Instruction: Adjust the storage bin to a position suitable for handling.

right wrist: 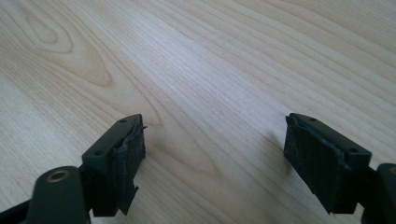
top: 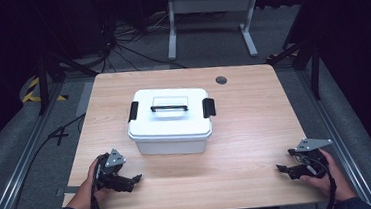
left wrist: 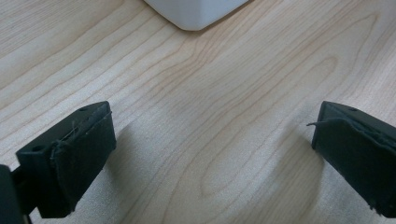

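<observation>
Plastic is what we judge the white lidded box mid-table to be: stiff, smooth, likely light if empty. We would take it by the black top handle, or work the black side latches. Our left gripper and right gripper rest near the table's front edge, jaws spread wide, grasping nothing.

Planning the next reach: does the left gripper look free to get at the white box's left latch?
Probably yes. The left gripper sits open near the white box, with bare table between, and the left latch is uncovered on that side.
</observation>
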Demonstrator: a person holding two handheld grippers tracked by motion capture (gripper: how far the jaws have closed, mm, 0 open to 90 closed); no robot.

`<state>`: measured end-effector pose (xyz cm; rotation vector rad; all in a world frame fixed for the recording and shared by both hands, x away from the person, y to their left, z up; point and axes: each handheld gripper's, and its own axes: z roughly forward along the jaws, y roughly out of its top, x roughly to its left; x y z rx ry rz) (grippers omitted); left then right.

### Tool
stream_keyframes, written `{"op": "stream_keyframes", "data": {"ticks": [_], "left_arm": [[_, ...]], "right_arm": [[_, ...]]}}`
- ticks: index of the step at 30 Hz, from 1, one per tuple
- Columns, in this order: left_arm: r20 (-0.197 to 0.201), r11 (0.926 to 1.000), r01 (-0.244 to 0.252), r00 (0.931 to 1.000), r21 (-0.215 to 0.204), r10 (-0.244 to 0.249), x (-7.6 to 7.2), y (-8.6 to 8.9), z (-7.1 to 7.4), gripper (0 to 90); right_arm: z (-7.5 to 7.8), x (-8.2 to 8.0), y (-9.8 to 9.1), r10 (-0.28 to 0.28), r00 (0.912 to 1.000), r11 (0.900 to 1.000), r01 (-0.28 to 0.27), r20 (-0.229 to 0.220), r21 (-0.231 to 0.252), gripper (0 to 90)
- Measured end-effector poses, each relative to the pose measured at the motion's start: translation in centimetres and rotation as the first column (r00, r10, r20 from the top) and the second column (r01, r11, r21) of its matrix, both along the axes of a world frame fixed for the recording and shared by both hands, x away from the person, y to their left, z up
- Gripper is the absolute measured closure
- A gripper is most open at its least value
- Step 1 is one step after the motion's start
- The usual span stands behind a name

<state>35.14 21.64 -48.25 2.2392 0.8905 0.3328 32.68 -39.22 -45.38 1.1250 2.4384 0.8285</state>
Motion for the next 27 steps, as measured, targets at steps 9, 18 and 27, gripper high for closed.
{"op": "stream_keyframes", "data": {"ticks": [9, 18, 27], "left_arm": [[0.011, 0.999, 0.045, 0.9989, 0.003, -0.045, 0.1, 0.3, 0.0, 0.5], [0.008, 0.9971, 0.076, 0.9971, 0.0, -0.076, 0.4, 0.8, -0.1, 0.4], [0.007, 0.9971, 0.077, 0.997, -0.001, -0.077, 0.4, 0.8, -0.1, 0.4]], "right_arm": [[2.2, 1.5, 2.0, 0.081, 0.9961, 0.9964, -0.08, 0.036, -0.026, 23.8], [4.9, 3.2, 5.4, 0.185, 0.9788, 0.9818, -0.18, 0.088, -0.061, 32.6], [7.8, 5.2, 8.9, 0.282, 0.9497, 0.9586, -0.273, 0.136, -0.081, 39.9]]}}
